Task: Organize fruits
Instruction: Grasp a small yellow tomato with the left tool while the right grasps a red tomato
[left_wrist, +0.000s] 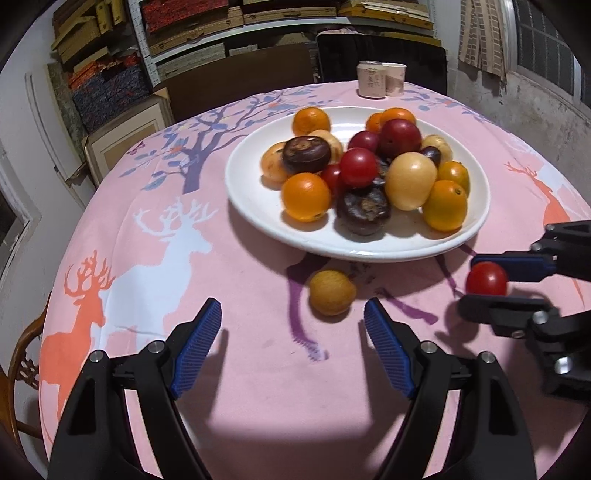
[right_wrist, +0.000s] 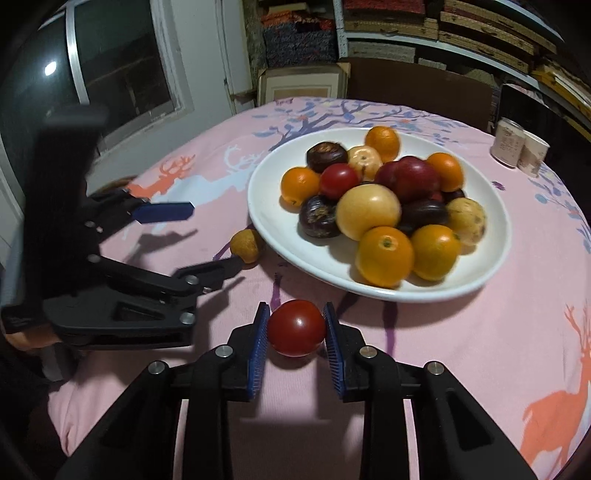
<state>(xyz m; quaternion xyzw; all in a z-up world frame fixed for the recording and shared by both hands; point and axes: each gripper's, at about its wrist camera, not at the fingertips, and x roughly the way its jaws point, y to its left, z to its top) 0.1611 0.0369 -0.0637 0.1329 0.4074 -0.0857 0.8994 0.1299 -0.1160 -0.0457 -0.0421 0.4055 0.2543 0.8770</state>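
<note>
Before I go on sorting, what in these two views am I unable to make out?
- Fruit low in the pile on the white plate: covered by the fruit above, both views.
- Whether the red tomato in the right gripper touches the cloth: its underside is hidden, both views.
- Labels on the two cans: too small and blurred, both views.
- The small yellow fruit: partly behind the left gripper finger, right wrist view.

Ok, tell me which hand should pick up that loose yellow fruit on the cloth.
Left. Its open gripper faces the yellow fruit, while the right gripper is shut on a tomato.
</note>
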